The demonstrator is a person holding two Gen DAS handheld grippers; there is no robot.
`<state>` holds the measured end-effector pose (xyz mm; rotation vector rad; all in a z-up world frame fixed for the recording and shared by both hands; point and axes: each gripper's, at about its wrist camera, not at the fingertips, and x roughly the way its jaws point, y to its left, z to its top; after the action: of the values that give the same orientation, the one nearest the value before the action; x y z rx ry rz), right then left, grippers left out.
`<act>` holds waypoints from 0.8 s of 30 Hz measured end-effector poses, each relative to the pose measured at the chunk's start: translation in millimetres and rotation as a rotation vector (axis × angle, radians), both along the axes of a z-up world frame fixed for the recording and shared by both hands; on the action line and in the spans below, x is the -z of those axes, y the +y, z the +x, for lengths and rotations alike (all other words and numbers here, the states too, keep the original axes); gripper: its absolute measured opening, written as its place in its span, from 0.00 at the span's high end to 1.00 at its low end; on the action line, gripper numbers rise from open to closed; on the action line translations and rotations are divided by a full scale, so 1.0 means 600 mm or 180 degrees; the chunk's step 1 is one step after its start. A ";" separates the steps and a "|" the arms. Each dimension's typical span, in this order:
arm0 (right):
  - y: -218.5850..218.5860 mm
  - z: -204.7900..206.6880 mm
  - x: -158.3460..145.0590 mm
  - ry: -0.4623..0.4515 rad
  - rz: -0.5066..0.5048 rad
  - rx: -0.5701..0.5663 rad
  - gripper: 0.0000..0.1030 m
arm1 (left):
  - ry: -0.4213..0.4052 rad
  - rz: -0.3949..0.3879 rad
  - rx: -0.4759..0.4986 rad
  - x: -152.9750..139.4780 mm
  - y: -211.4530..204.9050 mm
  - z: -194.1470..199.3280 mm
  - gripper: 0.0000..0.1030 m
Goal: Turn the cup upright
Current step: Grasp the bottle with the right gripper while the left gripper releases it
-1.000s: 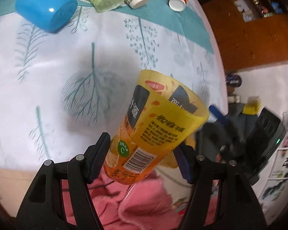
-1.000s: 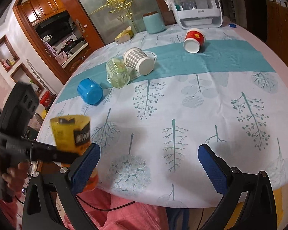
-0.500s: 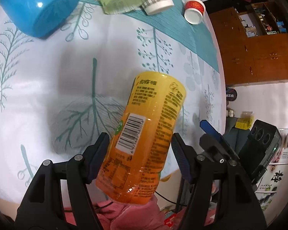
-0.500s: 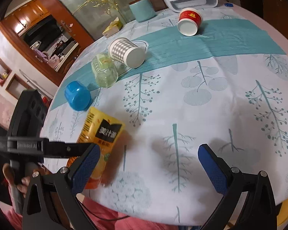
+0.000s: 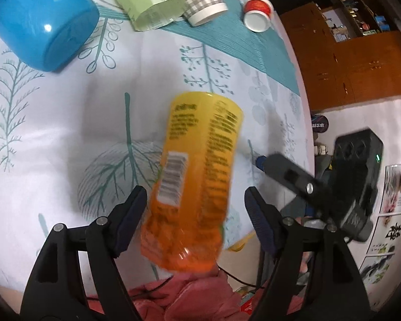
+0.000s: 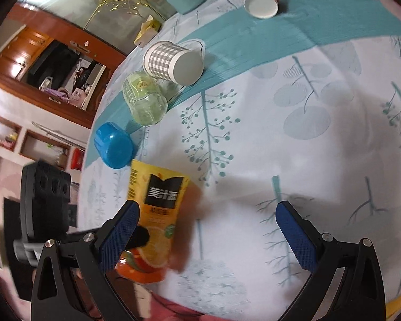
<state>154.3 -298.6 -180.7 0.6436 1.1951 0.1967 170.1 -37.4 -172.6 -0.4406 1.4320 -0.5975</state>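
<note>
At the near left edge of the table (image 6: pixel 294 139) we find the yellow cup (image 5: pixel 197 176) standing between the fingers of the left gripper (image 5: pixel 195 219). Its pads flank the cup's lower body with a gap visible on the right side, so we judge the jaws parted, possibly just releasing; firm contact cannot be confirmed. We advise checking that the cup sits flat before backing straight off, clear of the blue cup (image 6: pixel 113 148) just behind. To the right, the right gripper (image 6: pixel 208 236) hangs wide apart, holding nothing.
</note>
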 end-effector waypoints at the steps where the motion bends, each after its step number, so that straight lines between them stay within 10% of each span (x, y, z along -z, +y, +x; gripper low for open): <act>1: 0.002 0.001 -0.003 0.0040 0.0046 0.0029 0.00 | -0.0042 -0.0004 0.0018 -0.008 -0.001 -0.004 0.28; 7: 0.024 0.001 -0.018 0.0268 0.0016 0.0073 0.00 | -0.0398 0.0089 -0.0207 -0.071 0.033 -0.054 0.27; 16: 0.057 0.011 -0.008 0.0461 -0.0128 0.0180 0.00 | -0.1071 0.1101 -0.0803 -0.136 0.066 -0.097 0.27; 24: 0.080 0.031 0.000 0.0474 -0.0475 0.0147 0.11 | -0.0906 0.0964 -0.1133 -0.109 0.103 -0.062 0.27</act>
<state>172.7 -250.8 -180.7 0.5617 1.3229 0.0203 133.2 24.5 -107.3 -0.3421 1.1131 -0.1435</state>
